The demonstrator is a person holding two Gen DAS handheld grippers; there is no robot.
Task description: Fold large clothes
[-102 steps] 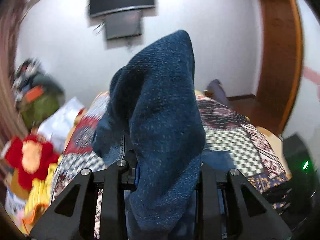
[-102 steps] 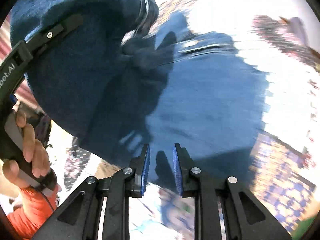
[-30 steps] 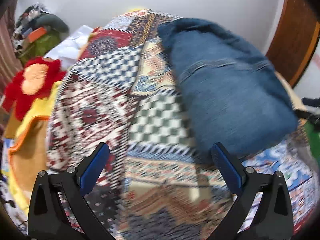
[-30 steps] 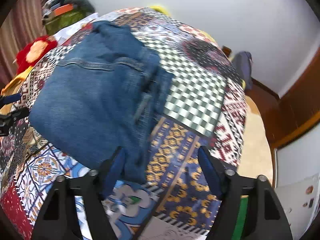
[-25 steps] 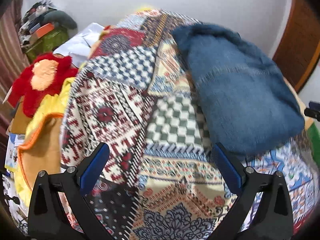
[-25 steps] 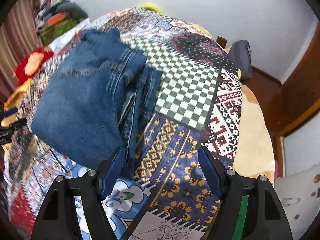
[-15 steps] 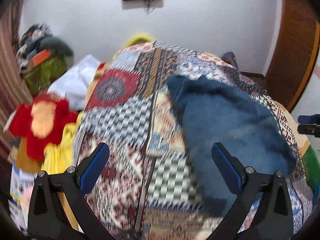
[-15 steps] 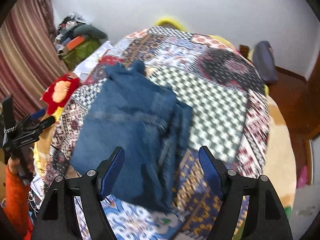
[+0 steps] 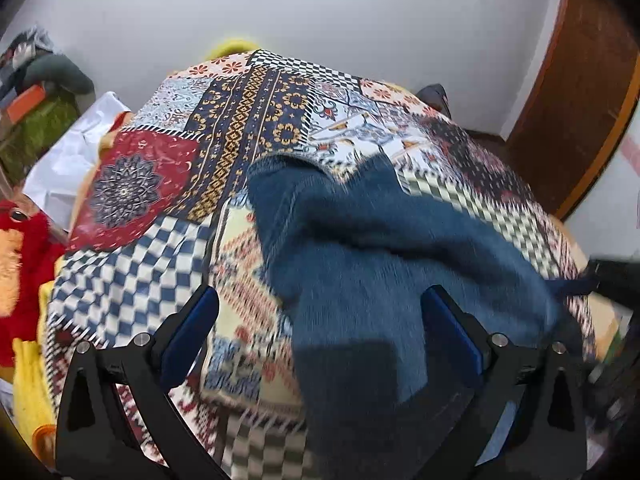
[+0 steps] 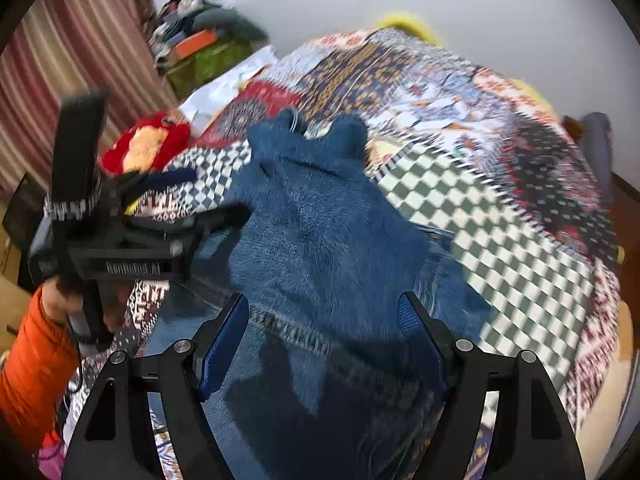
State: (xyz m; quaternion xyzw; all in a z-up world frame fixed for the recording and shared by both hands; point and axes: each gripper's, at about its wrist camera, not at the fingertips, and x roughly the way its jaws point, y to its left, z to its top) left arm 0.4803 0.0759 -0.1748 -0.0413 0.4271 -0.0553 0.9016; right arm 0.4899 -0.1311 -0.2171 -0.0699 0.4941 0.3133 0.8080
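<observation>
Since ~3 s back: jeans [image 9: 400,280] no longer hang from the left gripper [image 9: 320,328]; they lie folded on the patchwork bedspread [image 9: 256,120]. Over the last sec both grippers have pulled back, so more of the bed and the wall shows in each view.

Step in hand, as I read it: one fold done and let go, hands backing off to size up the bundle. Jeans look folded at least once, waistband seam visible near the right gripper [image 10: 324,332], 6 o'clock in its view; leg ends bunch up toward 12 o'clock. Edges lumpy, not squared.

Next move prob. calls for coming back in low on the near edge, pinching both layers at the two corners, then carrying them toward the far end for another fold, or else just smoothing. Blur makes the edge hard to place.

Pose: left gripper tilted down over the bed, jaws wide, nothing in them, jeans at 5 o'clock in its view. Right gripper likewise pitched down, jaws wide and empty, denim below them, not touched. In the right view the left tool sits at 9 o'clock, gripped by a hand [image 10: 72,308] in an orange sleeve [image 10: 32,364]. Red plush toy [image 10: 144,144] at 10 o'clock, off the bedspread's edge.
</observation>
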